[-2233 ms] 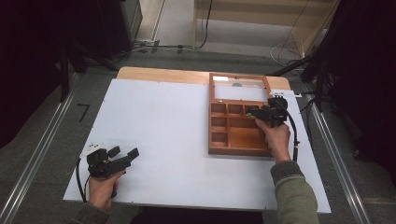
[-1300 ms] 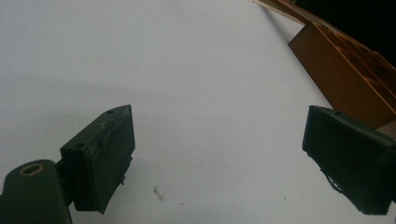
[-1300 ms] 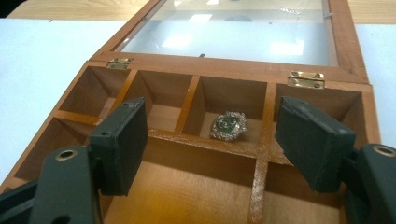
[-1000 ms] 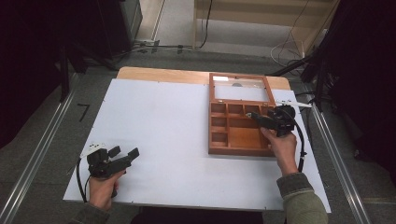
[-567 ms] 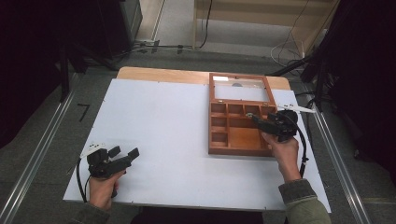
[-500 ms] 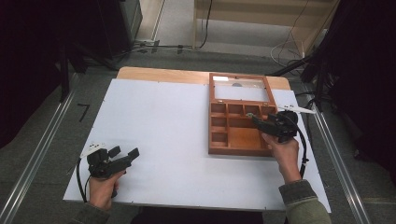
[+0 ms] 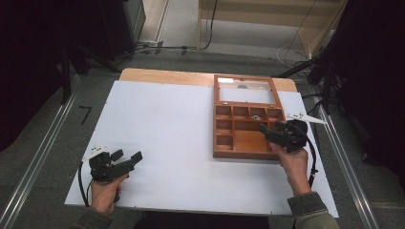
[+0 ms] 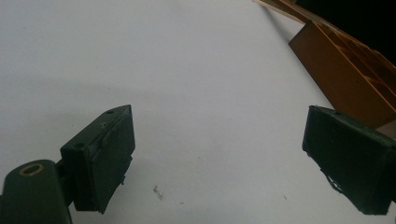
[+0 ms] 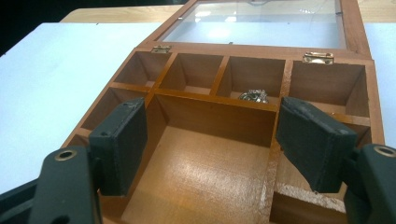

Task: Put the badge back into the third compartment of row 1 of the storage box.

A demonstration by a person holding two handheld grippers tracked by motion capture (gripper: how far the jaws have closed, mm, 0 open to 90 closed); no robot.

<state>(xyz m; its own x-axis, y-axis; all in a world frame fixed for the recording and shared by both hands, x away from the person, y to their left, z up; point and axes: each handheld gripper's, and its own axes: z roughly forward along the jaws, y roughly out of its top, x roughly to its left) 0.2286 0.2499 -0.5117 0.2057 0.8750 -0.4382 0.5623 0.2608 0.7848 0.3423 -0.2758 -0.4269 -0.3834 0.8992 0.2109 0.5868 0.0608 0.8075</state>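
A wooden compartment box [image 7: 245, 130] lies open on the white table, its glass lid [image 7: 244, 90] folded back flat. A small silvery object [image 9: 252, 96] sits in one of the back compartments [image 7: 256, 117]. My right gripper [image 7: 263, 130] hovers open over the box's right front part, empty, its jaws apart above the large compartment [image 9: 205, 177]. My left gripper [image 7: 128, 159] rests open near the table's front left, nothing between its jaws; the left gripper view shows the box's side [image 8: 343, 77] at upper right.
The white table top [image 7: 167, 124] lies between the two grippers. A wooden strip [image 7: 162, 76] runs along the table's far edge. Metal rails [image 7: 38, 157] flank the table on the floor, with cables behind.
The right hand and its gripper drew back toward the front right of the box and a little lower. The left gripper stayed where it was.
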